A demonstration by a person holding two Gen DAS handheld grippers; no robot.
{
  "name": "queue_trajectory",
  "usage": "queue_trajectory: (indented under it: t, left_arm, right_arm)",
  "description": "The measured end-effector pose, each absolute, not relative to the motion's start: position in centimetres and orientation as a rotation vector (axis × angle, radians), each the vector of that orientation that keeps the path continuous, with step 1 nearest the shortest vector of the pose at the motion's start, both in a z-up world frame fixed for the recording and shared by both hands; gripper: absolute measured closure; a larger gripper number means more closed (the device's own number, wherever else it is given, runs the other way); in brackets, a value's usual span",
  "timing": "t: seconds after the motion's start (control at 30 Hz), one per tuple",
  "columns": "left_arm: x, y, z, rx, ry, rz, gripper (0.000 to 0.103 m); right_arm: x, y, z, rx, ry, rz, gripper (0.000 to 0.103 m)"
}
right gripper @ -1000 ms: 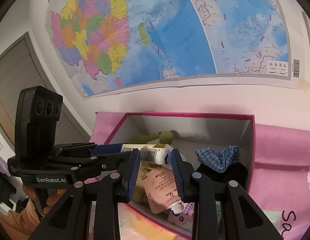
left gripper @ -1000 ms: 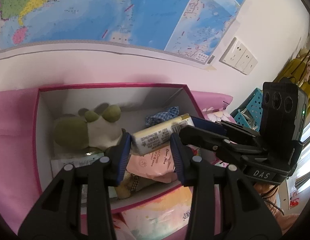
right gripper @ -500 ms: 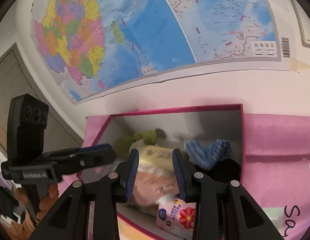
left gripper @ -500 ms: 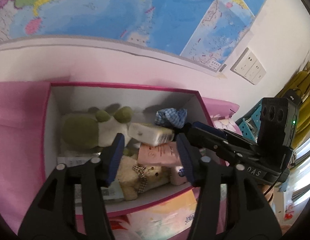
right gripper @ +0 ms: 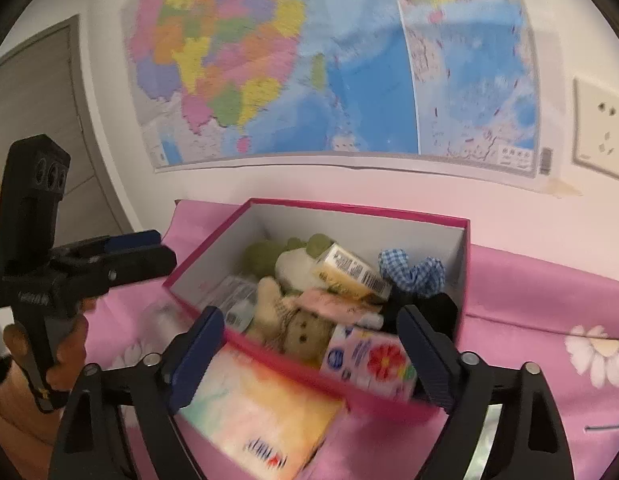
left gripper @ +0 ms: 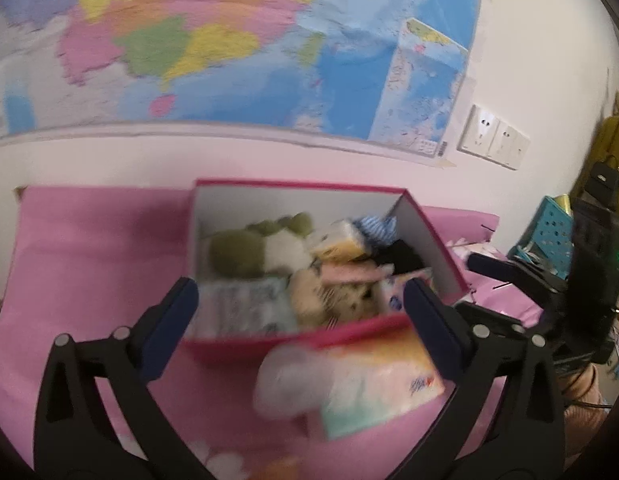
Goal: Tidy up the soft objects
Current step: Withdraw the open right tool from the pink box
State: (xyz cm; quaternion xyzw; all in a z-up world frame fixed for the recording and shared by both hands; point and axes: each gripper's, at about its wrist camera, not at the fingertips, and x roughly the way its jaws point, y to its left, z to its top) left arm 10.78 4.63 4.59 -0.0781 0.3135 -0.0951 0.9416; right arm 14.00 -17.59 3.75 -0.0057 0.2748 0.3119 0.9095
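A pink-rimmed open box (left gripper: 297, 190) (right gripper: 349, 212) sits on the pink cloth against the wall. Inside lie a green and white plush (left gripper: 249, 252) (right gripper: 293, 256), a tan teddy bear (right gripper: 297, 328), a yellow tube (right gripper: 349, 270), a pink pouch (right gripper: 333, 304), a blue checked cloth (right gripper: 413, 272) and a flowered tissue pack (right gripper: 369, 360). My left gripper (left gripper: 301, 332) hangs in front of the box, jaws opening wide, nothing between them. My right gripper (right gripper: 313, 354) is likewise opening and empty, just before the box's near wall.
A pastel tissue pack (left gripper: 369, 384) (right gripper: 257, 416) lies on the cloth in front of the box. A wall map (right gripper: 329, 60) and sockets (left gripper: 493, 136) are behind. A blue perforated basket (left gripper: 549, 228) stands at the right. A hand (right gripper: 65, 352) holds the left gripper.
Both grippers let go of the yellow tube and pink pouch, which now lie in the box. Both have opened wide and drawn back from the box.
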Motion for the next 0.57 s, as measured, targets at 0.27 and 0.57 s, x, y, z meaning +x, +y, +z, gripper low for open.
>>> queue_trajectory:
  t: [0.27,0.57]
  left_arm:
    - [5.5,5.6,0.2,-0.149,0.720,-0.059,0.000]
    - [2.8,4.5,-3.4,-0.133,0.771,-0.022,0.000]
  right_arm:
    - [8.3,-18.0,1.2,-0.024,0.596,0.569,0.001]
    - [4.8,-17.4,-1.3,-0.020,0.635,0.554,0.001]
